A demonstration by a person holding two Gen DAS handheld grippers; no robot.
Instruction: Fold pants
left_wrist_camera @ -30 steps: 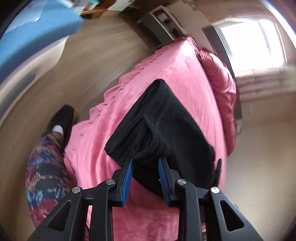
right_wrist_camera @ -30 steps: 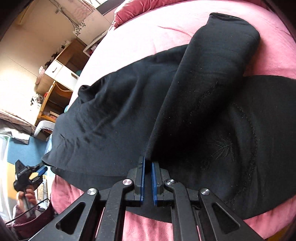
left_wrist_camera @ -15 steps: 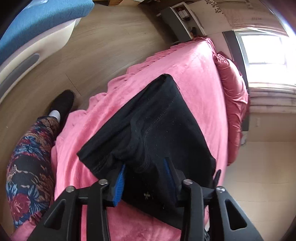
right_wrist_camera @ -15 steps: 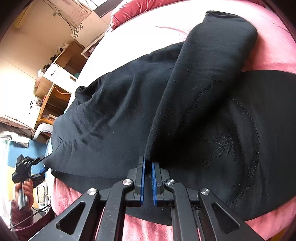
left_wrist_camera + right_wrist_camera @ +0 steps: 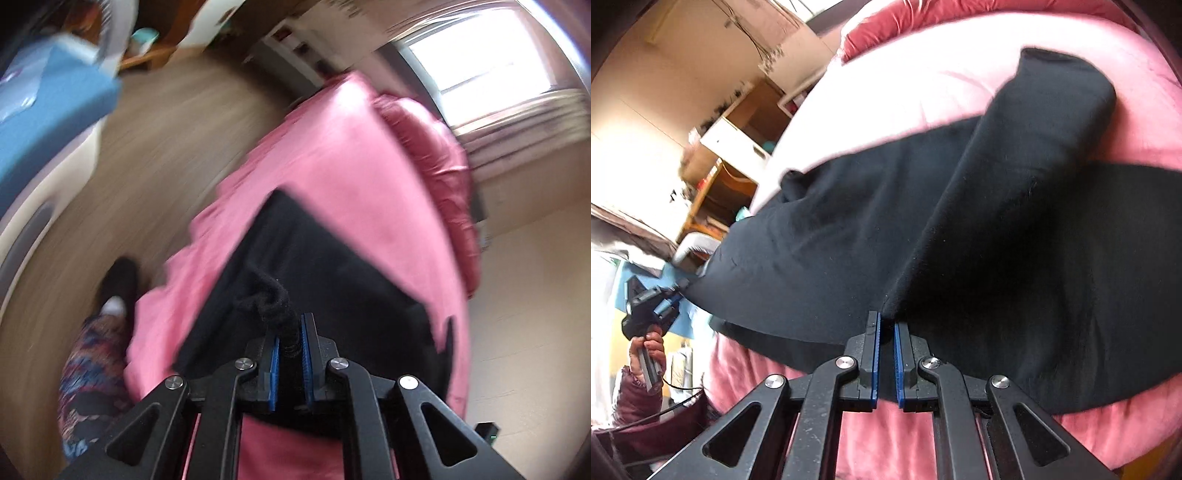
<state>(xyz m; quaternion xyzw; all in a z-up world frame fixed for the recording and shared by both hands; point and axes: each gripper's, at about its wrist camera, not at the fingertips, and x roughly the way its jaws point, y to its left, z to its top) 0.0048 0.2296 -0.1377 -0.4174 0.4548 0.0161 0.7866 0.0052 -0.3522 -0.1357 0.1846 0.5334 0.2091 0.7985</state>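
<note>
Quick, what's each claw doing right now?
Left claw: just closed, pinching a bunched bit of the black pants.
Right claw: shut on an edge of the pants.

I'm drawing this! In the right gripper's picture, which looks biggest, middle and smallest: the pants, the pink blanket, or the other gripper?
1. Pants, filling most of the picture.
2. Pink blanket, partly hidden under them.
3. Other gripper, tiny because it is far from the camera.

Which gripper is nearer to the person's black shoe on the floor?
Left. The left gripper, shut on the black pants, works at the bed edge just above the shoe. The right gripper grips farther along; no shoe shows there.
</note>
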